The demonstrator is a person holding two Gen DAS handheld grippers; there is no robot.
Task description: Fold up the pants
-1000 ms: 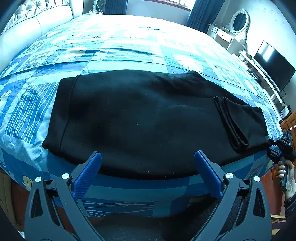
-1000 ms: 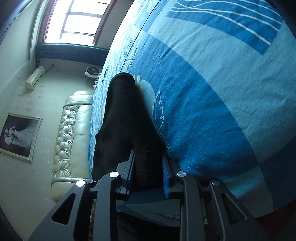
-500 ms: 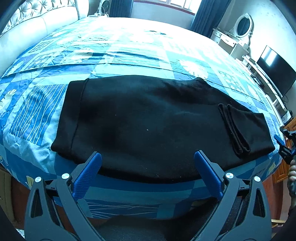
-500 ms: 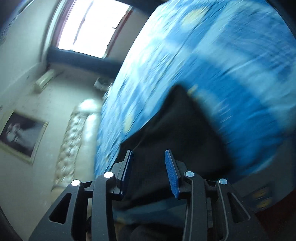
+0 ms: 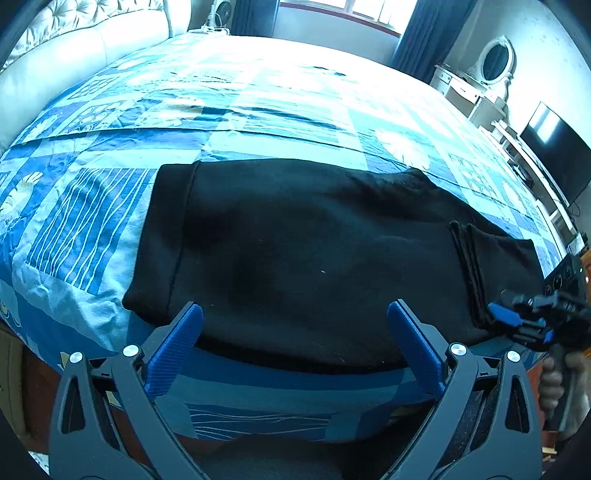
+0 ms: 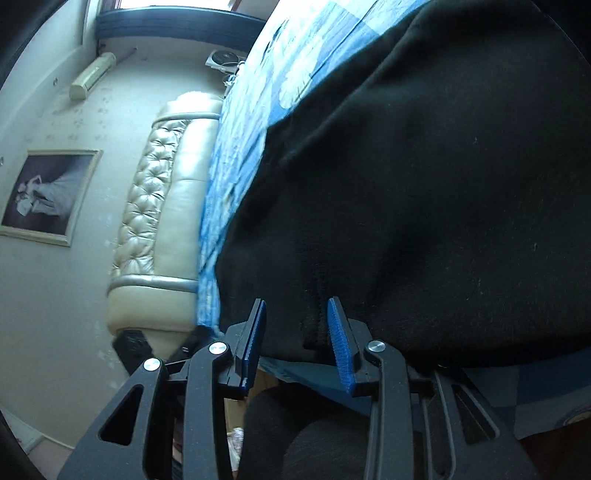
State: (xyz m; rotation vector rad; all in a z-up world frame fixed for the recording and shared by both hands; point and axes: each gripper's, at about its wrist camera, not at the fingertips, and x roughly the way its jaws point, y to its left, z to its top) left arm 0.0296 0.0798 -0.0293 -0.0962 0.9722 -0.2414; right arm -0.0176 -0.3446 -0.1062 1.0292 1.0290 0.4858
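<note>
Pants: the black soft-knit pants lie flat across the near part of the bed, waistband end to the left, the leg end folded over into a doubled flap on the right; the near edge runs just along the bed's front edge.
Bed: blue patchwork bedspread with leaf and stripe panels under the pants, bare and wide beyond them up to the far side.
Left tool: the black left tool with blue ribbed pads hangs over the near edge of the pants, jaws spread wide, nothing between the pads, not touching the cloth.
Right tool: the black right tool with blue pads sits at the right end by the folded flap; jaws narrow and closing right now, a fold of the black cloth's edge showing between the pads, though contact with the cloth can't be made out.
Hand: a person's hand grips the right tool's handle at the bed's right corner.
Around, left: cream tufted leather headboard beside the bed, a framed picture on the wall behind it.
Around, right: white dresser with an oval mirror and a dark flat screen, well apart from the pants.
Around, far: dark blue curtains at the window.
In the way: only the doubled flap's thick edge lies at the right tool.
</note>
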